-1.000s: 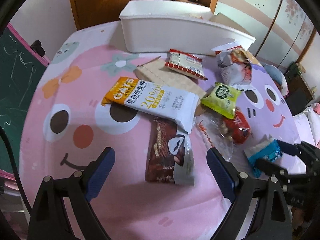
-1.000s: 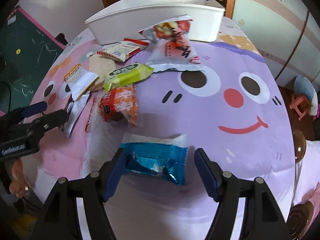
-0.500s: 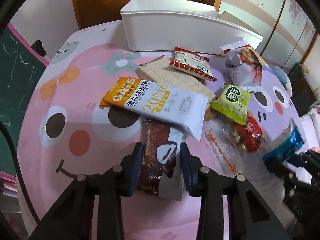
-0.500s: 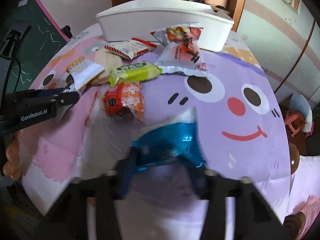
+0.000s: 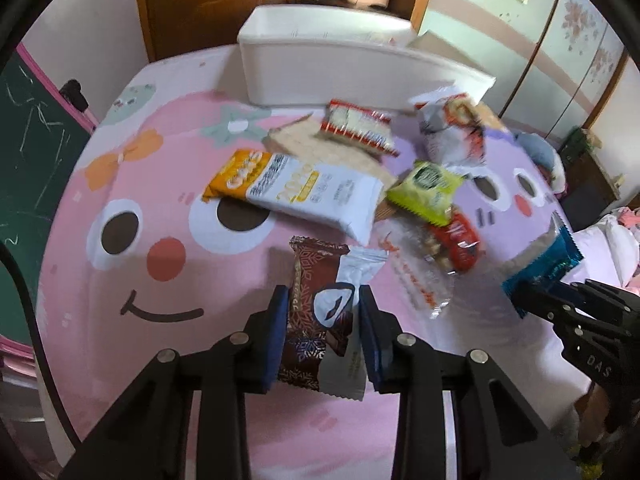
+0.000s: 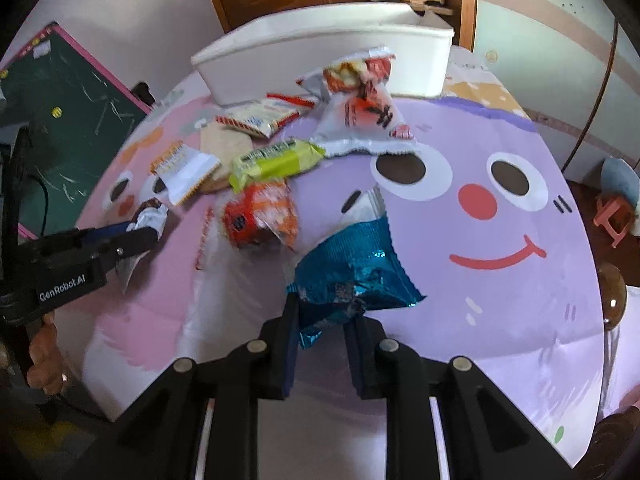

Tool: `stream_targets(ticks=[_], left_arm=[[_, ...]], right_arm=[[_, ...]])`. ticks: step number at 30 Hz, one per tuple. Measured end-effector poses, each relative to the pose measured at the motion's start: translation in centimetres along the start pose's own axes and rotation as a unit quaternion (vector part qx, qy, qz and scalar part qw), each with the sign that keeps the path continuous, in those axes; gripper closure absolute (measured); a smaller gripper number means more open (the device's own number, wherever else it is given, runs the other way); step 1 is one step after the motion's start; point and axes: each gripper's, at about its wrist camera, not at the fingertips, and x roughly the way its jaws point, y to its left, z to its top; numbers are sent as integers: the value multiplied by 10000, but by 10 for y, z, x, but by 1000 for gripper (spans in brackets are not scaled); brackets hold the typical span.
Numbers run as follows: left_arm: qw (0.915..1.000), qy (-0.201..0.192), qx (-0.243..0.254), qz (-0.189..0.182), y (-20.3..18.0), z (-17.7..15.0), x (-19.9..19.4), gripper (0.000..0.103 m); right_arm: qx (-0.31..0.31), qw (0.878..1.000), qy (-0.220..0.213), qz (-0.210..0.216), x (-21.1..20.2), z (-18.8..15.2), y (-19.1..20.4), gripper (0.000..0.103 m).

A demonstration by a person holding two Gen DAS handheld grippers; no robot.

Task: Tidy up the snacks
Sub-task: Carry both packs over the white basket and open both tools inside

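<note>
1. Between the pads of the left claw [image 5: 323,334] sits a brown and silver foil snack wrapper [image 5: 320,312], pinched across its width. The pads bite near its lower half only, so the slick foil could slide out or droop once it is carried; whether it has cleared the pink and purple cartoon-face table cloth [image 5: 132,280] I cannot tell.
2. Just ahead of that claw lies a white and orange oat bar packet [image 5: 296,190], close to the held wrapper's far end. A careless forward sweep could drag it along.
3. Further ahead stands the long white plastic bin [image 5: 320,64], likely the goal. Its inside is hidden from both cameras, so what it holds is unknown. A low approach could strike its near wall.
4. Ahead and right of the left claw, a yellow-green snack pouch [image 5: 428,190], a red snack inside clear film [image 5: 460,240] and a white and red crinkled bag [image 5: 452,136] overlap; motion blur smears their print.
5. Clenched on the crumpled corner of a shiny blue foil packet [image 6: 356,268], the right claw [image 6: 322,344] holds it up off the table. Gripped by an edge, the packet hangs askew and could tear loose or swing into the pile ahead on its left.
</note>
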Motion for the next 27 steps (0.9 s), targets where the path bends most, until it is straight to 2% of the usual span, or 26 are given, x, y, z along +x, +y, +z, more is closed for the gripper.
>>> stream_targets(ticks=[6,14,19,21,24,27], left_arm=[[9986,-465,163,-202,-11,12,-44,71],[9933,-1064,278,-365,-22,40,-100,71],[9910,-1276,312,-238,-23,61,-123,71],[9908,-1310,336,-32,-23,70,-128,71],[9919,-1207,304,245,-21,85,-127,71],[9922,-1164,278,346,-19,102,-126,71]], right_arm=[[51,9967,-728,367,-45,18,6,82],[-141,9889,-1418,421,-92,44,16,82],[-306,9844,-1693,364,-109,56,22,82],[-346,9835,-1742,351,-112,61,24,82],[-390,9830,-1779,241,-115,69,22,82],[-428,9827,-1796,125,-117,79,21,82]])
